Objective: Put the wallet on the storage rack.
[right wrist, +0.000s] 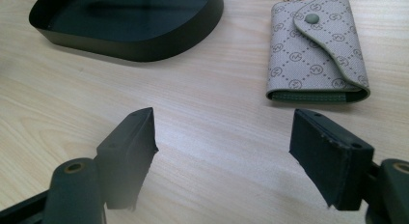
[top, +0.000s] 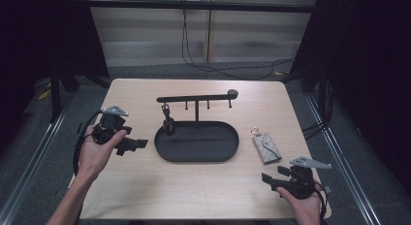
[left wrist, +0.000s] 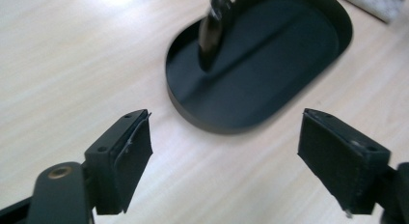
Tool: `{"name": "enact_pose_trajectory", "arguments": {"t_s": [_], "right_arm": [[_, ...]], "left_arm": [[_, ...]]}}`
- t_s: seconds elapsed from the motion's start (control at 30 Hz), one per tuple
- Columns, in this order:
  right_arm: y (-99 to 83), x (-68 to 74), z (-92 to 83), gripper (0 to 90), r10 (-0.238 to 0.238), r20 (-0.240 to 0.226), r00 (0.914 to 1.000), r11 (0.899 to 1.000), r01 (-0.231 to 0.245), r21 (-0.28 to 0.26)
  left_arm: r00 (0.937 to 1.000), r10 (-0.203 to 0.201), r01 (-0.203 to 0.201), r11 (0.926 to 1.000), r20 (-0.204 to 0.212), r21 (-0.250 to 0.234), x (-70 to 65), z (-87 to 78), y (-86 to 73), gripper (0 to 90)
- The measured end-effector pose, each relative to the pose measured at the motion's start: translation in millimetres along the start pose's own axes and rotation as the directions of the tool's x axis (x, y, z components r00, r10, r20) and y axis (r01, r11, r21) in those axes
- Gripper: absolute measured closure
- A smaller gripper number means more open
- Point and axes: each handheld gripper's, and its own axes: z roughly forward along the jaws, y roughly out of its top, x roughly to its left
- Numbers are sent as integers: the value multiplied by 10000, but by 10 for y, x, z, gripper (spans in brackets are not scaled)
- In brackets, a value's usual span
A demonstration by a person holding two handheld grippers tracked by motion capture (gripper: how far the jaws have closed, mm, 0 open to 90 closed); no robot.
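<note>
While both hands rest at the near edge of the pale wooden desk (top: 203,191), neither pair of tongs holds anything. Right tongs (top: 269,180) sit nearest, jaws spread with only bare wood between them, aimed toward the grey monogram-patterned fabric key pouch (right wrist: 316,50). That pouch lies flat just beyond them, snap flap closed, its gold ring (top: 255,132) pointing away; it lies apart from the stand, to its right, and appears to be the item awaiting pickup. Left tongs (top: 136,144) are likewise spread and empty, pointed at the left end of the black oval metal tray (top: 228,150), probably positioned to steady or assist there. Rising from the tray's rear is a thin black post carrying a horizontal hook bar (top: 194,97). One small dark keychain item (top: 167,122) hangs from the bar's left hook, its lower end reaching the tray; the remaining hooks stand free, likely the pouch's destination. Judged overall, the hanging of the pouch is not yet begun.
</note>
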Motion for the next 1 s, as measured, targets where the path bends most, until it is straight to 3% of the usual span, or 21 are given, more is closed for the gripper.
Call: {"name": "enact_pose_trajectory", "arguments": {"t_s": [0.1,0.2,0.27,0.4,0.53,0.6,0.8,1.0], "right_arm": [[5,-12,13,238,12,-148,9999,10000,-11,81],[5,-19,6,223,101,-58,9999,9999,-101,34],[9,-30,1,223,193,-116,9997,9998,-193,34],[18,-24,-14,218,163,-85,9998,9999,-163,20],[27,-28,-11,212,122,-24,9999,9999,-122,62],[30,-15,-1,214,30,-136,9999,10000,-29,87],[96,-56,-19,228,226,-260,9994,9997,-228,-73],[184,-55,-72,235,-90,-204,9998,9999,89,-52]], "left_arm": [[9999,-57,56,10000,-145,-76,-18,15,-131,198],[9997,-223,226,9991,93,-358,-43,20,-281,209],[9997,-212,202,9980,-154,-593,-92,17,-381,215],[9985,-538,542,9966,75,-619,-115,40,-601,216],[9939,-1089,1064,9880,-160,-1120,-151,81,-824,221],[9942,-1065,1048,9897,-127,-980,-161,119,-900,221],[9915,-1154,1068,9858,-606,-1293,-274,122,-1099,229],[9921,-1245,1207,9807,-151,-1540,-354,110,-1289,221]]}}
